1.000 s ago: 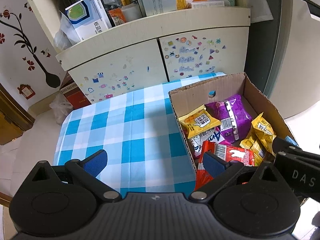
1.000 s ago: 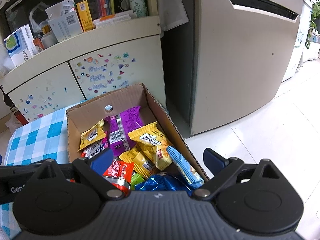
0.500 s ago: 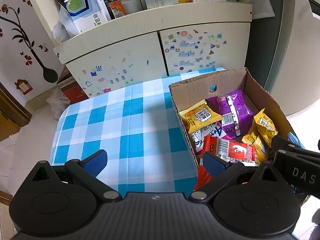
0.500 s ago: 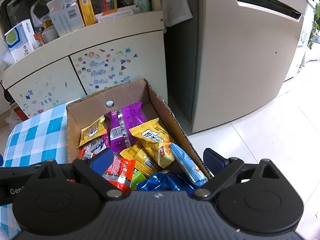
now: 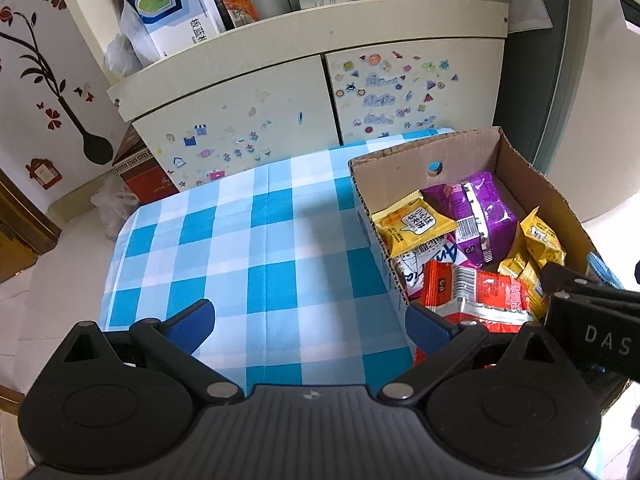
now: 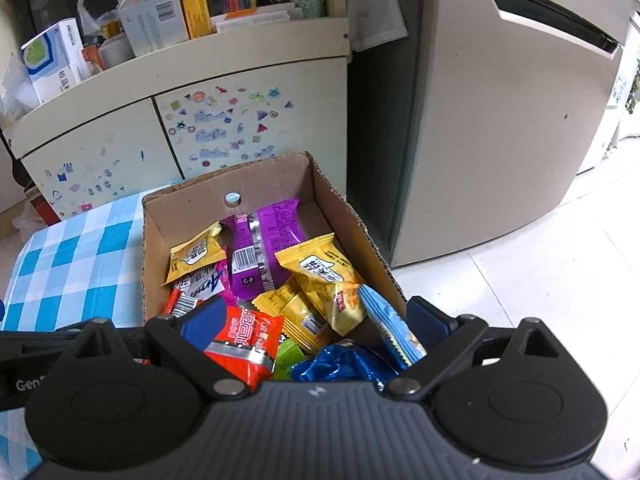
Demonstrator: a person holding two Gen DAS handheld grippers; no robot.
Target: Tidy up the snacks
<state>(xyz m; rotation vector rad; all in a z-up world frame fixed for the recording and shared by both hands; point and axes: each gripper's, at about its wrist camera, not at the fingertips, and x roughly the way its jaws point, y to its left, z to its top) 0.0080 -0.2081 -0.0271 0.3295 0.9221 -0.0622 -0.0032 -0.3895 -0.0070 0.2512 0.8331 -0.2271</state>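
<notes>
Only the right wrist view shows the fridge (image 6: 500,128) (beside the box (image 6: 348,216)).

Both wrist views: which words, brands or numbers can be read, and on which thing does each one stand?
"DAS" (cut off): on the right gripper's body, seen from the left wrist.
"Gen" (cut off): on the left gripper's body, seen from the right wrist.
"C11", probably: on the red packet in the cardboard box.
Chinese print on the yellow packet, purple packet and blue-and-white box: too small to quote reliably.
</notes>
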